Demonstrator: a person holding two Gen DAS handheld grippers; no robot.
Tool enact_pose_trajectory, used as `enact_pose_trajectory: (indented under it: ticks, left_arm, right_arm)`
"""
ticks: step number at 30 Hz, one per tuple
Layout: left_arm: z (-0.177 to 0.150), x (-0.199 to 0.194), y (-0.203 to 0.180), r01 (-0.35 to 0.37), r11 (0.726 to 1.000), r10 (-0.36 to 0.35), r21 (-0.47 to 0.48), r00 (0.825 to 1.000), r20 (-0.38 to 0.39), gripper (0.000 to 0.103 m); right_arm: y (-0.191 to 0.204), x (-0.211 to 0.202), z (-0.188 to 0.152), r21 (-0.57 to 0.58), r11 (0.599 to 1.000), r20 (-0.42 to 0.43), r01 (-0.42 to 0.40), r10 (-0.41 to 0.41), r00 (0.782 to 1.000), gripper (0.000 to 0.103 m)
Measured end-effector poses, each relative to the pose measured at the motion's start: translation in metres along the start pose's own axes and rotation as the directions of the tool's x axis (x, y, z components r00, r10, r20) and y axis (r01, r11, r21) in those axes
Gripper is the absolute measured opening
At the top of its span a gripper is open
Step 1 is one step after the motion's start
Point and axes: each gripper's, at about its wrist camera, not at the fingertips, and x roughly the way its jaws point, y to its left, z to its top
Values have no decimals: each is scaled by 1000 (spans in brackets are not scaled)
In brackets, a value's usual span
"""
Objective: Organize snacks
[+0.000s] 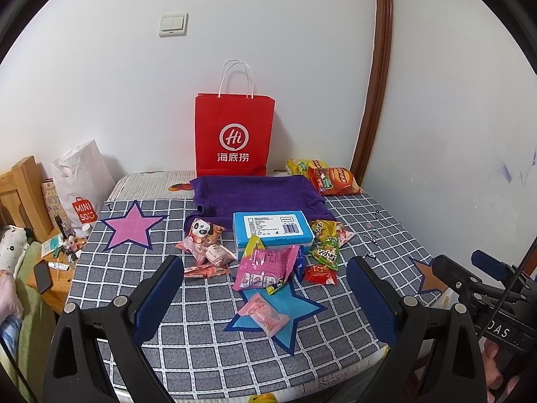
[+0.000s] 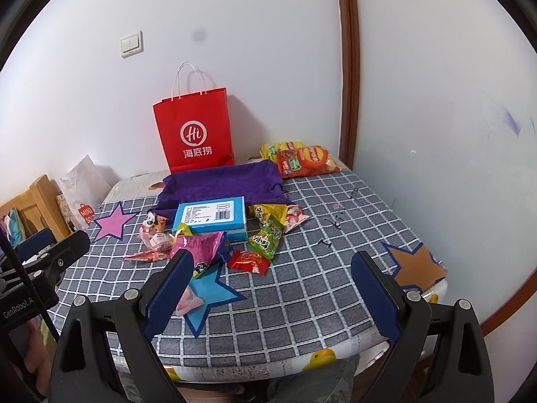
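In the left wrist view, the left claw (image 1: 265, 297) stands wide and holds nothing, above the near part of the worktop (image 1: 369, 221) with its grey checked cloth. A pink candy packet (image 1: 263, 315) lies on the blue star (image 1: 298, 305) between the fingers. Farther away, a big pink snack bag (image 1: 265, 265) leans on the blue box (image 1: 273, 230), which sits before the purple towel (image 1: 255, 194) and the red paper bag (image 1: 234, 134).

In the right wrist view, the right claw (image 2: 273, 288) is also wide and empty. The green snack packet (image 2: 265, 238) and red packet (image 2: 250, 262) lie just right of the box, and two chip bags (image 2: 307, 159) rest at the far edge.
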Motion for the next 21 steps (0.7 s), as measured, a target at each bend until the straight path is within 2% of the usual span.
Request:
enact_pose_trajectory:
  ticks: [3,9,14,16,21]
  left_arm:
    - [2,9,2,2,1000,-2,4,1000,-7,98]
    - [4,35,9,-17,1000,17,15,999,-29,96]
    - [1,62,23,-24,1000,24,1,998,-66,96]
    - [-2,77,31,-27,1000,26,-11,995,-92,96]
    - [-10,112,51,-62,997,54,-47,986,-155,96]
  right_arm:
    - [0,8,0,7,1000,-5,-4,4,1000,94]
    - [-2,30,1,-6,999,-3,40,-40,999,94]
    - [-3,65,-3,-17,999,-49,30,-31,998,94]
    - [-3,77,-6,-22,1000,-67,18,-20,998,94]
    - [9,115,-22,-31,997,-124,-72,68,990,94]
